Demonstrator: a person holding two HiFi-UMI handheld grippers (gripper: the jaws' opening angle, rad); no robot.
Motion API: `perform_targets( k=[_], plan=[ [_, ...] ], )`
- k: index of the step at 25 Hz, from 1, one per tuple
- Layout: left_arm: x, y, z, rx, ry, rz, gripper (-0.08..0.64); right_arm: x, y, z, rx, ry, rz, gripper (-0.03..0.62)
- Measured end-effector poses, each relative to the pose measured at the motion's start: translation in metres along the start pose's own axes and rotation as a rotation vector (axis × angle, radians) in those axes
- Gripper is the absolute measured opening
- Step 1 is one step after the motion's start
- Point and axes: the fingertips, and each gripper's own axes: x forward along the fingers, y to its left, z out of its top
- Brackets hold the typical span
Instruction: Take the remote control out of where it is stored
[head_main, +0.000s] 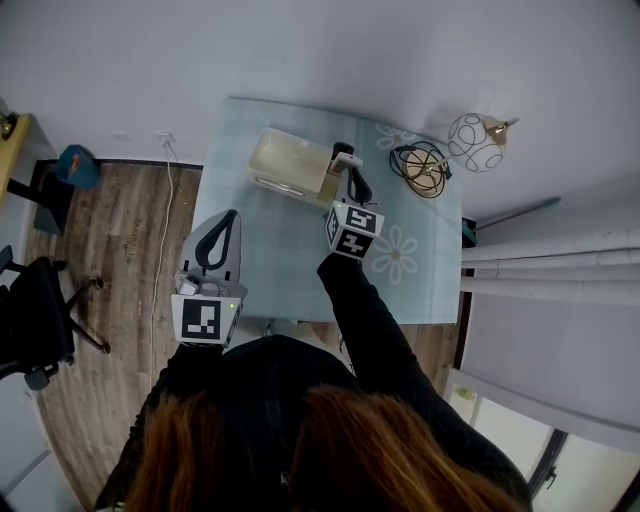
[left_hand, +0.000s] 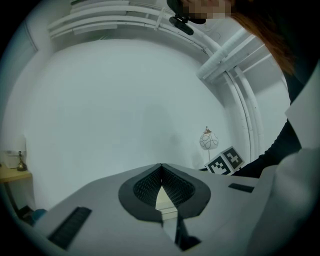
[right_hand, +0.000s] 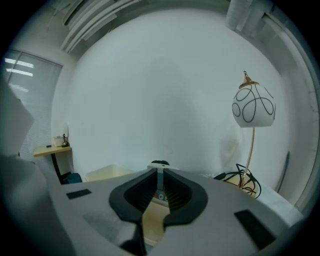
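The remote control stands upright at the right end of a cream storage box on the table. My right gripper is shut on it. In the right gripper view the white remote with small coloured buttons sits pinched between the dark pads, its top showing just past the gripper. Its lower end is hidden. My left gripper hangs over the table's left edge, away from the box. Its jaws are shut with nothing between them.
A round white lamp and a black wire basket stand at the table's far right corner. The wall runs close behind the table. A black chair and a white cable are on the wooden floor at the left.
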Motion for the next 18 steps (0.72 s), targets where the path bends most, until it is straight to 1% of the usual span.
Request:
perform_targets(
  k=[1, 3, 4, 6, 8, 12, 18],
  plan=[
    [0.0, 0.0, 0.0, -0.001, 0.001, -0.001, 0.005, 0.001, -0.001, 0.0, 0.011, 0.001, -0.005, 0.034],
    [-0.001, 0.0, -0.002, 0.001, 0.01, -0.003, 0.005, 0.004, -0.003, -0.002, 0.032, 0.006, -0.023, 0.121],
    [-0.001, 0.0, -0.003, 0.002, 0.015, -0.004, 0.005, 0.006, -0.004, -0.003, 0.041, 0.01, -0.033, 0.151],
    [-0.002, 0.001, -0.005, 0.002, 0.023, -0.007, 0.005, 0.009, -0.005, -0.004, 0.05, 0.014, -0.051, 0.193],
    [-0.003, 0.002, -0.007, 0.003, 0.028, -0.007, 0.005, 0.01, -0.005, -0.004, 0.049, 0.011, -0.067, 0.206],
    [-0.004, 0.006, -0.004, -0.001, 0.015, 0.002, 0.005, 0.012, -0.002, -0.004, 0.051, 0.008, -0.081, 0.209],
    [-0.005, 0.011, -0.005, 0.001, 0.018, 0.007, 0.005, 0.018, -0.002, -0.011, 0.056, 0.027, -0.1, 0.242]
  ],
)
